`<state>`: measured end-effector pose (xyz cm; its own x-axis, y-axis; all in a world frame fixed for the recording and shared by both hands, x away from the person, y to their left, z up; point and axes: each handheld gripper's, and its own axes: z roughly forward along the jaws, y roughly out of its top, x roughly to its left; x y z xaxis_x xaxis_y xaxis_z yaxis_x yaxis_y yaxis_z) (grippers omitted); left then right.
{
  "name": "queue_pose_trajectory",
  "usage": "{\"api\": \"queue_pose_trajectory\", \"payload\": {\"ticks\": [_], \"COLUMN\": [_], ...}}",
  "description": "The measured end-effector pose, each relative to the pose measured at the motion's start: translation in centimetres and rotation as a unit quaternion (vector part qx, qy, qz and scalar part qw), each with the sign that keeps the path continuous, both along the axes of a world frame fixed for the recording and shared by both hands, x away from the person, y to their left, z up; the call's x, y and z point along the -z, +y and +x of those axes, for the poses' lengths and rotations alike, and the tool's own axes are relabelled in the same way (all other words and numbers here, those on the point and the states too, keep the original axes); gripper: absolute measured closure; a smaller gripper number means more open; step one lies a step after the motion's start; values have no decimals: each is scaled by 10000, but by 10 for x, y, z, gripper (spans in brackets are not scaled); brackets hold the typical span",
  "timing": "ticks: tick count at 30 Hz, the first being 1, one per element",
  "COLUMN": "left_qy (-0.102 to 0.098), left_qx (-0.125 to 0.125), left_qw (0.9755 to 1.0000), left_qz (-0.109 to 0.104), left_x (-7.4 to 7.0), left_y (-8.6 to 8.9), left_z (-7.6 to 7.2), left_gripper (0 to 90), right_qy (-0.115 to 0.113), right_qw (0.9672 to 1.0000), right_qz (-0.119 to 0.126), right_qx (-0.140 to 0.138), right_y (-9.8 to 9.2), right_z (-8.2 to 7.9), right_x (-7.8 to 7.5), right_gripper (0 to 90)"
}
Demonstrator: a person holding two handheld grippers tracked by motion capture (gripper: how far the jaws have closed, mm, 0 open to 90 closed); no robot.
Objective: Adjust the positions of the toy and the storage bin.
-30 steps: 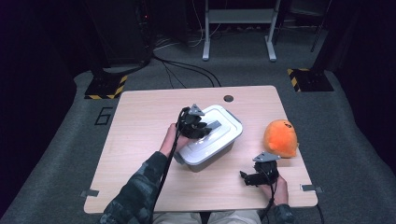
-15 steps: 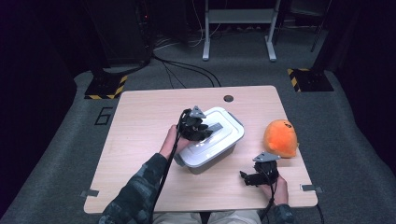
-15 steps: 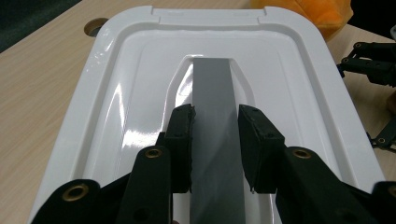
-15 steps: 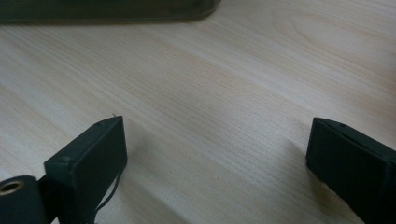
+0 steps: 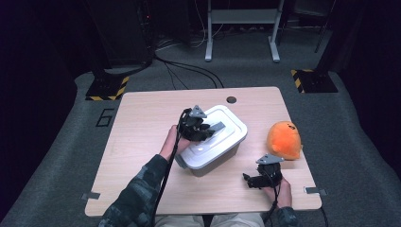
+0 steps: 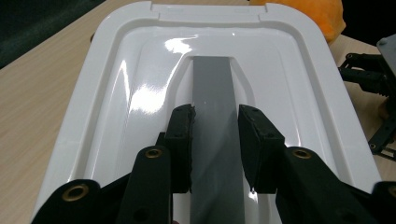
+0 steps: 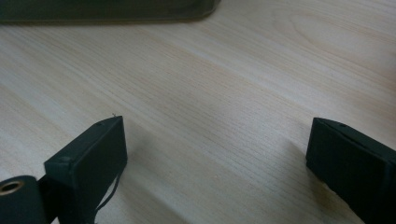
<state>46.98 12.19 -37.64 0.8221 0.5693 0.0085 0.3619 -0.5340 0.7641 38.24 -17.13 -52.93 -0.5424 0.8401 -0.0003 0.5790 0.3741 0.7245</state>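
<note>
Your left gripper (image 6: 215, 135) is clamped on the flat grey handle strip (image 6: 215, 93) that runs down the middle of the glossy white plastic lid (image 6: 140, 93), one pad (image 6: 183, 140) against each long edge. That lid sits on the grey rectangular plastic storage box (image 5: 215, 158), which lies at an angle near the middle of the pale wooden table (image 5: 142, 123). Compared with a second ago, little differs: your left hand (image 5: 172, 144) sits on the near-left end of the box as before, the jaws are as tightly closed on the handle as they were, and the box lies at the same angle in the same spot.

Your right gripper (image 5: 260, 178) has not shifted either. It rests low over the table's near right corner with its jaws spread wide and bare wood between them. The round orange plush toy (image 5: 283, 139) lies just beyond it, to the right of the box and apart from it, where it lay in the earlier pictures.
</note>
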Motion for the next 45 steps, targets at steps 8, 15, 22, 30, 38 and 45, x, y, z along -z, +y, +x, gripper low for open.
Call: {"api": "queue_pose_trajectory", "payload": {"ticks": [8,15,22,30,38,45], "left_qy": [-117,-173,-211,-242,-242,-270], "left_qx": [-30,-87,-164,-256,-394,-502], "left_qw": [9999,9998,9996,9994,9989,9983], "left_qz": [-49,-65,-65,-68,-93,-93], "left_x": [-13,-19,-24,-27,-29,-31], "left_y": [6,13,23,33,45,57], "left_z": [-3,-4,-4,-3,-2,-2], "left_gripper": [665,664,665,665,664,665], "right_qy": [-4,0,0,1,-1,-1], "right_qw": [10000,10000,10000,10000,10000,10000], "right_qz": [-7,-2,-1,-1,-1,1], "right_qx": [-9,-3,-1,2,4,10], "right_y": [0,0,0,0,0,0], "right_z": [0,0,0,0,0,0], "right_x": [0,0,0,0,0,0], "right_gripper": [46,46,46,46,46,46]}}
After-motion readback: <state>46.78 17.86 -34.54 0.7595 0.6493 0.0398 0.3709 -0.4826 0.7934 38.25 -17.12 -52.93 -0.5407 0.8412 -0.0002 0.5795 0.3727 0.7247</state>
